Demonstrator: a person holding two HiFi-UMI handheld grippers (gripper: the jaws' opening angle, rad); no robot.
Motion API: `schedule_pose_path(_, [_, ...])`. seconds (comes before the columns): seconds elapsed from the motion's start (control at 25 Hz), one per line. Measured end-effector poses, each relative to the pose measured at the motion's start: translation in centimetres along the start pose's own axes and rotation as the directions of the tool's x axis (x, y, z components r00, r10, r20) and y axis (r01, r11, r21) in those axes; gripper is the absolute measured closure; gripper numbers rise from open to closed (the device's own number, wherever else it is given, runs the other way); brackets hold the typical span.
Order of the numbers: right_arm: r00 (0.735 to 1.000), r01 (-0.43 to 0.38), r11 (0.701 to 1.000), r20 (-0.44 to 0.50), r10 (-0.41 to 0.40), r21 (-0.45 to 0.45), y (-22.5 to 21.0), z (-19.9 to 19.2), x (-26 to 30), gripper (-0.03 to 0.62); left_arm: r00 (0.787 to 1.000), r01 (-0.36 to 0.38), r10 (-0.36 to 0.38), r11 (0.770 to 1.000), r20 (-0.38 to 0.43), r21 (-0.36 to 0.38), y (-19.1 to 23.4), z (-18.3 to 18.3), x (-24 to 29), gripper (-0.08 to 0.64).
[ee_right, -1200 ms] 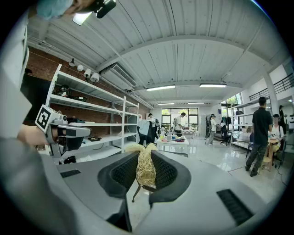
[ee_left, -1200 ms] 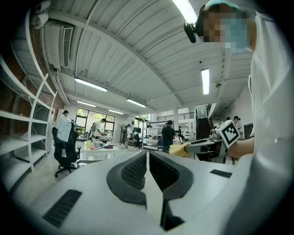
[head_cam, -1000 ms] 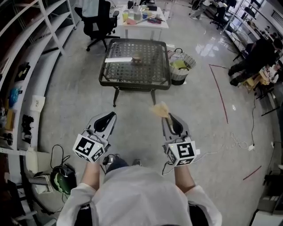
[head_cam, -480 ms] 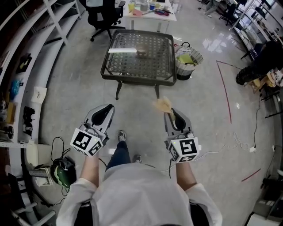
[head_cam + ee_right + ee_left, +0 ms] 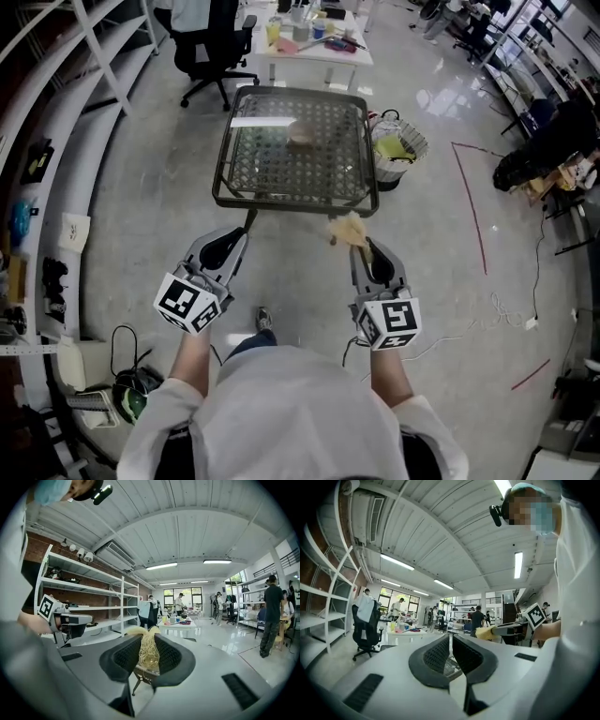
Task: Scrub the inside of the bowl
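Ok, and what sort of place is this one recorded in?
Most likely a large open-plan lab or workshop-office, not a home kitchen: long white metal shelving along one side, an office chair and a cluttered white desk on a polished floor, and red tape lines marked on it.

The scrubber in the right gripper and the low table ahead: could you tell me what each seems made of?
Scrubber: pale yellow tangled strands, matte, likely loofah or plastic fibre. Table: dark frame, probably metal; the top looks like lattice under glass, judging by the bright glare streak.
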State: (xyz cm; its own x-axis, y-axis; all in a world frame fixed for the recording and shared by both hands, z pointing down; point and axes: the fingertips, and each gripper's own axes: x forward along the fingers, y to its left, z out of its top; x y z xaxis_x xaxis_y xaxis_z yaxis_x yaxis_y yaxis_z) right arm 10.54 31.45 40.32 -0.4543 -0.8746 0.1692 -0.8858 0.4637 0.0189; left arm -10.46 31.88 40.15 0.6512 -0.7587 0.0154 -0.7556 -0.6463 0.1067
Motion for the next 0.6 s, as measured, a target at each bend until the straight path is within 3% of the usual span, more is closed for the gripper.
schedule_pose_path(0.24, [0.999, 0.044, 0.999, -0.005, -0.044, 0.014, -0.2, 0.1, 5.1, 0.5, 0.998, 0.055, -0.055, 0.998, -0.023, 0.001, 5.1, -0.1, 2.8, 0.514])
schedule_pose_path(0.6, [0.998, 0.036, 0.999, -0.05, -0.035, 0.027, -3.3, -0.1, 10.8, 0.5, 0.998, 0.046, -0.048, 0.998, -0.05, -0.047, 9.7, -1.2, 7.8, 0.513])
